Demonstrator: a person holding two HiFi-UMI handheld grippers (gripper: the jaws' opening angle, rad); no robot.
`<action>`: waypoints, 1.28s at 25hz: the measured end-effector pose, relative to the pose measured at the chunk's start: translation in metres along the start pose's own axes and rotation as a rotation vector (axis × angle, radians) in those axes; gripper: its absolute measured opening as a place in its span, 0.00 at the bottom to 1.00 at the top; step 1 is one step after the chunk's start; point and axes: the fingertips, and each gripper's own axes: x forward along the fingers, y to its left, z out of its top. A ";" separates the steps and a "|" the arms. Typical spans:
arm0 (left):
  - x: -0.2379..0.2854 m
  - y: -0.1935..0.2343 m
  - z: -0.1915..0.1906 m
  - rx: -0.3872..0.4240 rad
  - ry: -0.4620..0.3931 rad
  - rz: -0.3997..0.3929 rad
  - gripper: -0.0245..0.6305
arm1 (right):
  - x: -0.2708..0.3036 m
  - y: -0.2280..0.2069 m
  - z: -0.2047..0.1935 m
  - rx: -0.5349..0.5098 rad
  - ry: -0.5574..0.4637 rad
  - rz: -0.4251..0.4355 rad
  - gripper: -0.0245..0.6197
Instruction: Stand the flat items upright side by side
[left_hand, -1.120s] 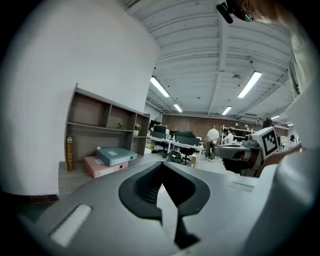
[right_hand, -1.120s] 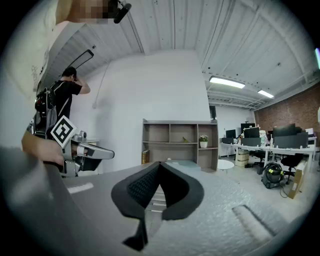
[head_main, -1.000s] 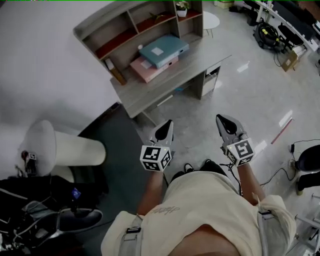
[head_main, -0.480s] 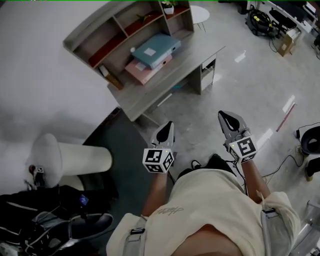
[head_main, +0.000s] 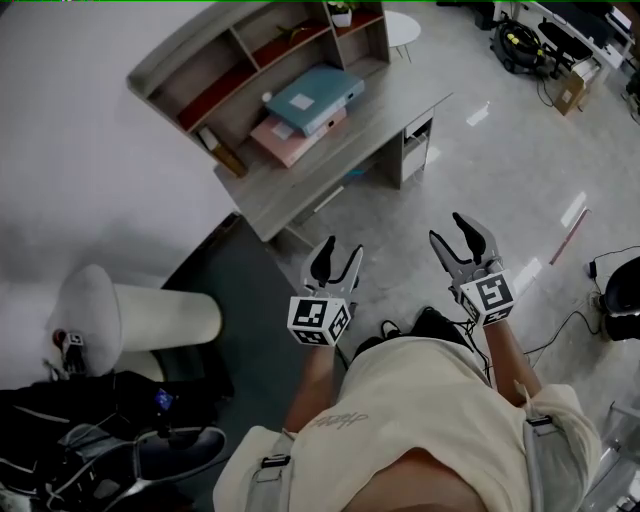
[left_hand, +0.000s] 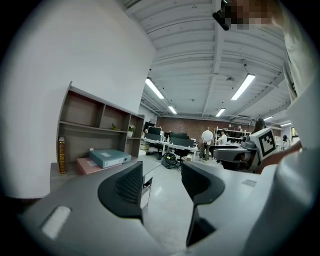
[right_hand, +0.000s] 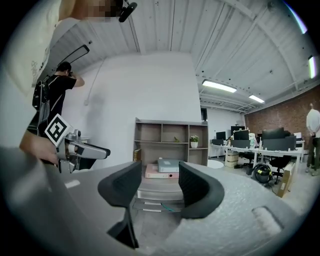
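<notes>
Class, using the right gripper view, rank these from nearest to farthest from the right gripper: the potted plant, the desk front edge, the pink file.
1. desk front edge: low, centre, seen between the jaws.
2. pink file: lying flat on the desk, further back.
3. potted plant: on the shelf unit at the back, right.

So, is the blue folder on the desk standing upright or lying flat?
Lying flat: the blue folder rests broad side down on the pink folder.

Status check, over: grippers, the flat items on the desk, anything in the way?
Left gripper and right gripper open, empty, jaws just opened, well short of desk. Blue binder flat atop pink binder, untouched. Upright brown book beside them; nothing blocking.
</notes>
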 end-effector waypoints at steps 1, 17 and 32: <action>0.001 0.001 0.000 -0.005 -0.002 -0.003 0.44 | 0.001 0.000 0.001 -0.012 0.005 0.003 0.40; 0.087 0.022 -0.001 -0.045 0.085 -0.010 0.40 | 0.058 -0.064 -0.024 0.043 0.089 0.039 0.41; 0.221 0.069 0.067 -0.008 0.060 0.088 0.40 | 0.187 -0.178 -0.008 0.046 0.038 0.170 0.41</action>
